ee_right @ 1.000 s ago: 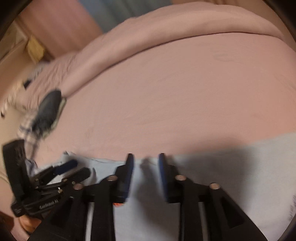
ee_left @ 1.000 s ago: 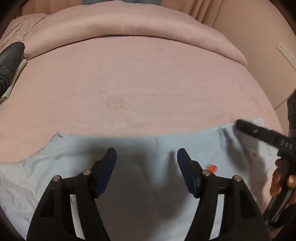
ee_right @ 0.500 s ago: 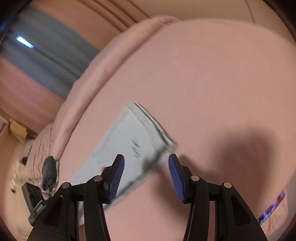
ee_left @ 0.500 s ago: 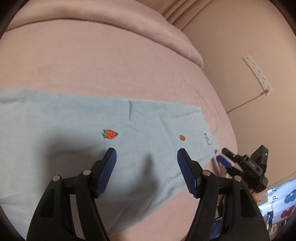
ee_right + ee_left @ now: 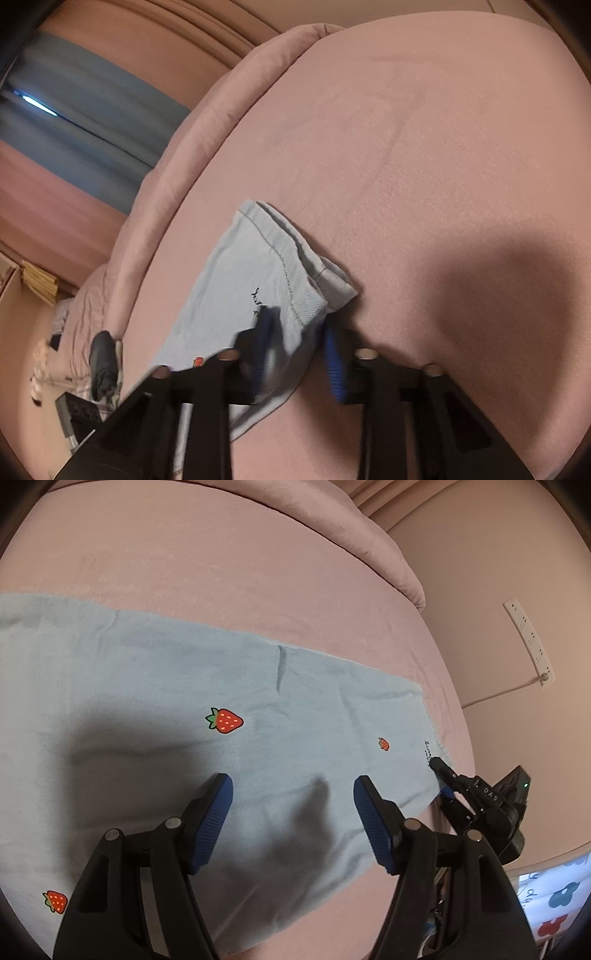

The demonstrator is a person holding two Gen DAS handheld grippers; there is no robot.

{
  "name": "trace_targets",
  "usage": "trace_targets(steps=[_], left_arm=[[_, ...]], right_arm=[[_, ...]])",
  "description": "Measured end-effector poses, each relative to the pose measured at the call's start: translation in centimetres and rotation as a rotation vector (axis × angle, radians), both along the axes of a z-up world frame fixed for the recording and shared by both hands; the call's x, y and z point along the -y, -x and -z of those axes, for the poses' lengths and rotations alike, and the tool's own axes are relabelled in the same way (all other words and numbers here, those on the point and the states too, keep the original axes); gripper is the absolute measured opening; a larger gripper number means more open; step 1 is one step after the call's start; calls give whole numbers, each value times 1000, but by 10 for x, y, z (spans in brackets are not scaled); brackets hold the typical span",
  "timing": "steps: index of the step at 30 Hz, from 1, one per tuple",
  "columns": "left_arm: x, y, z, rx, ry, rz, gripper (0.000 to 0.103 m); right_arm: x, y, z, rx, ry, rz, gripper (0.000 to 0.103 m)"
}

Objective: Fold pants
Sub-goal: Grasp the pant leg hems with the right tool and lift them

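Across a bed (image 5: 258, 590) covered in a pink blanket lies a pair of light blue pants (image 5: 147, 701), spread flat with the leg running from the left side of the left wrist view toward the right edge of the mattress. Small red strawberry prints (image 5: 225, 720) dot the fabric, and a short line of black lettering (image 5: 427, 751) sits just beside the ribbed cuff (image 5: 314, 288).

From the left wrist view, the left gripper (image 5: 293, 786) hovers over the middle of the leg with its blue-padded fingers spread wide apart; nothing is between them, and its shadow falls on the cloth below.

At the cuff end, the right gripper (image 5: 295, 339) has just been closing its jaws, and the corner of the cuff is between them. One blue pad (image 5: 264, 332) lies over the top of the fabric beside the lettering, the other (image 5: 334, 354) is at the cloth's edge on the blanket side. In the left wrist view the same gripper (image 5: 443, 779) appears as a black tool whose tip touches the cuff corner. The right wrist view is slightly blurred, so whether the pads are pressing the cloth firmly cannot be told.

A rolled pink duvet (image 5: 351, 524) lies along the far side of the bed. A white power strip (image 5: 528, 638) is fixed to the wall on the right, with a cord trailing from it. A dark grey item (image 5: 101, 362) rests near the bed's far corner.
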State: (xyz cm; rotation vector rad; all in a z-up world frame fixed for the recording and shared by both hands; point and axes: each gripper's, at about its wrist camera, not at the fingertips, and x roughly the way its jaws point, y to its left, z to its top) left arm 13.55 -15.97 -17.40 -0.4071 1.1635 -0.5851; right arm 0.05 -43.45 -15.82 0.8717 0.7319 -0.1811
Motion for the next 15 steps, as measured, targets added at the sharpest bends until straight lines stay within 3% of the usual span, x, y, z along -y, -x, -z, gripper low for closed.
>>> trace_targets(steps=[3, 15], left_arm=[[1, 1, 0, 10, -11, 8, 68], [-1, 3, 2, 29, -31, 14, 68]], right_arm=[[-2, -2, -5, -6, 41, -8, 15], [-22, -7, -31, 17, 202, -46, 15]])
